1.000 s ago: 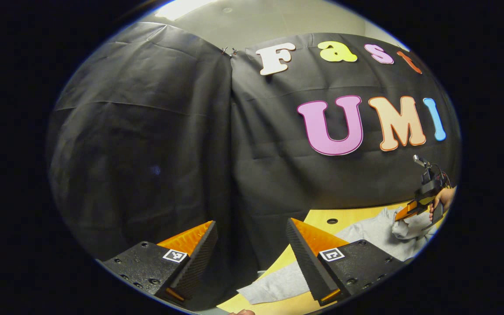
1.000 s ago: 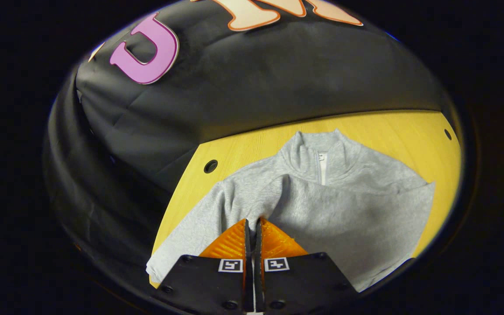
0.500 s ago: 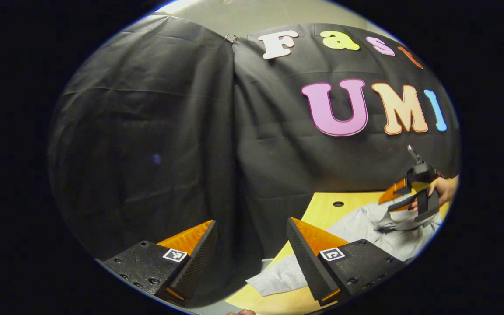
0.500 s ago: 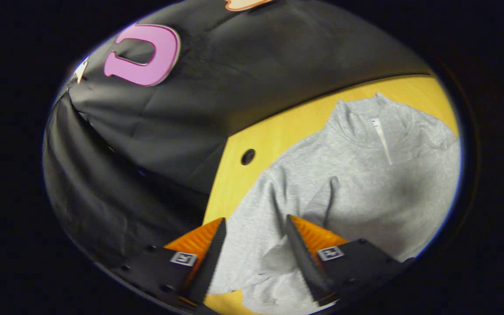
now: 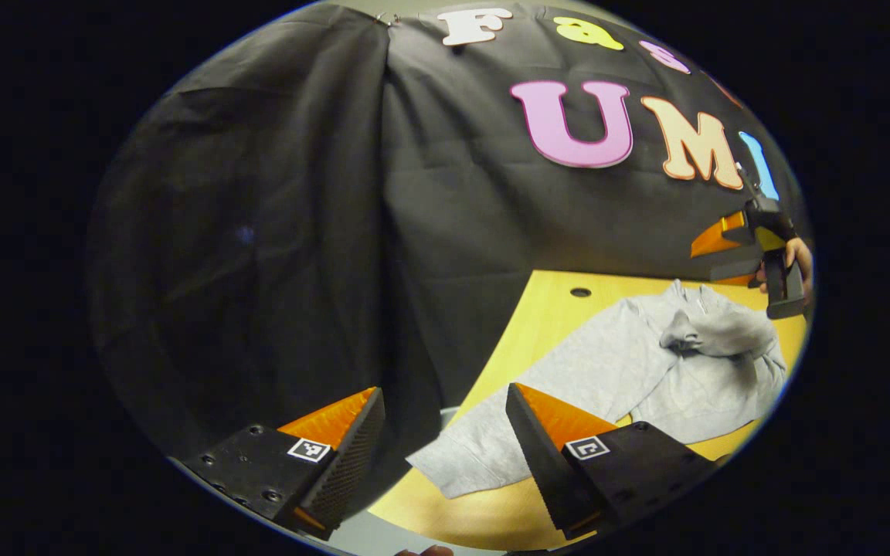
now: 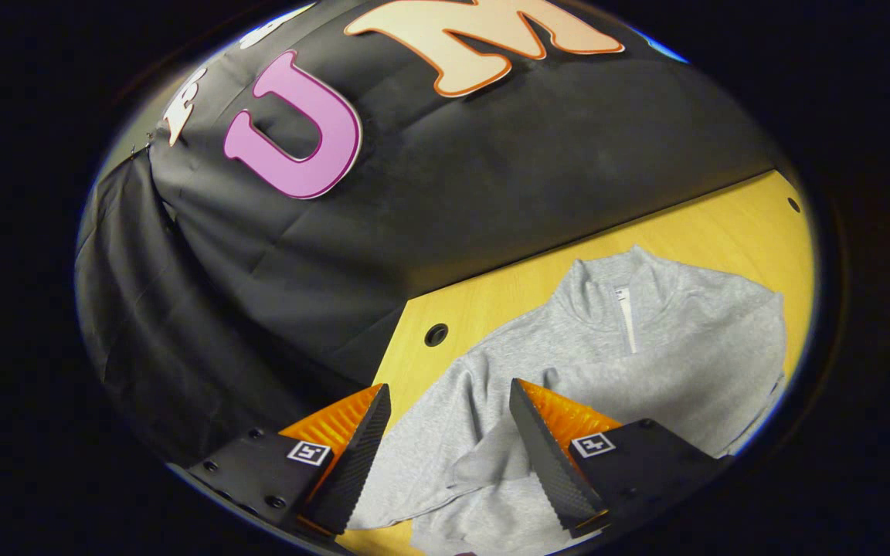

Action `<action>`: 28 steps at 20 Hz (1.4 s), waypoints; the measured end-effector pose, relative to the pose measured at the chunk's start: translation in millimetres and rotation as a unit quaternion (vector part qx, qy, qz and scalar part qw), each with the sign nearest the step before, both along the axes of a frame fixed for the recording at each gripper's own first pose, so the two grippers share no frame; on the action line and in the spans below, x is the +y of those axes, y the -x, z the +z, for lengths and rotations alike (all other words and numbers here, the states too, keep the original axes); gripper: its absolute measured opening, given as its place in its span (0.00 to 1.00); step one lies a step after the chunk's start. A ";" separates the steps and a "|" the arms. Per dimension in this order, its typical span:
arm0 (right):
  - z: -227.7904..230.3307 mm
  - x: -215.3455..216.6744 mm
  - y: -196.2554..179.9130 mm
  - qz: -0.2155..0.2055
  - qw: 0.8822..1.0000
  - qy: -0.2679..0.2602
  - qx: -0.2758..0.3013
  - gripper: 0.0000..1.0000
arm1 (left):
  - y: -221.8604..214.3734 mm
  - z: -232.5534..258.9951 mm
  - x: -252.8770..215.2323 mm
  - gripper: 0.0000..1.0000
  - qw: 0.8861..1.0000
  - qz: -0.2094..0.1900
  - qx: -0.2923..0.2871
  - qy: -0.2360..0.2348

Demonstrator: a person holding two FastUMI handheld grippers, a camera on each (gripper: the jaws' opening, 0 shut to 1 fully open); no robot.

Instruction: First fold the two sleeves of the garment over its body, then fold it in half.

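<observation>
A light grey zip-neck sweatshirt lies flat on the yellow wooden table, collar toward the wall. One sleeve lies folded across its body, cuff near my right fingers. The other sleeve stretches straight out toward my left gripper, which hovers open above the table's corner, cuff between and below its fingers. My right gripper is open and empty above the sweatshirt. In the left gripper view, the right gripper is held by a hand above the collar.
Black cloth walls close the table's far and left sides. A round hole sits in the tabletop near the corner beyond the garment's shoulder, another hole far right. Bare wood runs along the wall behind the collar.
My right gripper opened, let go of the sleeve it had laid over the body, and rose away. My left gripper tipped down toward the outstretched sleeve, staying open.
</observation>
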State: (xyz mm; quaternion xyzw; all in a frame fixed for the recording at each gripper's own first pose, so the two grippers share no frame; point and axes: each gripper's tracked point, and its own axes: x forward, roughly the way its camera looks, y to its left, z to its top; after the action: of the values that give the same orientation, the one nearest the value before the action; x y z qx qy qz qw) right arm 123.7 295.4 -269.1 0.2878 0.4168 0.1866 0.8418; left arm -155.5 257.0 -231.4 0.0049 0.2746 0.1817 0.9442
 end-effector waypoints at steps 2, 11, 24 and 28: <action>1.7 -15.9 0.9 -0.010 1.000 0.012 0.000 0.97 | 0.8 -24.3 -2.0 0.94 0.999 -0.006 0.027 0.019; -8.7 -69.9 5.2 -0.030 0.996 0.081 -0.014 0.97 | 11.4 -110.5 0.2 0.94 0.984 0.026 0.139 0.105; -0.2 -106.1 18.9 -0.012 0.990 0.129 -0.060 0.97 | 4.5 -115.2 -23.1 0.54 0.987 0.018 0.119 0.103; 3.2 -120.0 26.6 -0.006 0.986 0.147 -0.079 0.97 | 0.1 -115.5 -26.5 0.12 0.990 0.015 0.117 0.081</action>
State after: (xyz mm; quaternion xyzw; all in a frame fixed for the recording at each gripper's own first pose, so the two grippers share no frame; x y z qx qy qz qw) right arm 97.1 175.4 -265.9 0.1478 0.3705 0.1406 0.9062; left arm -155.6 230.5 -346.9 -0.0542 0.3968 0.1714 0.9001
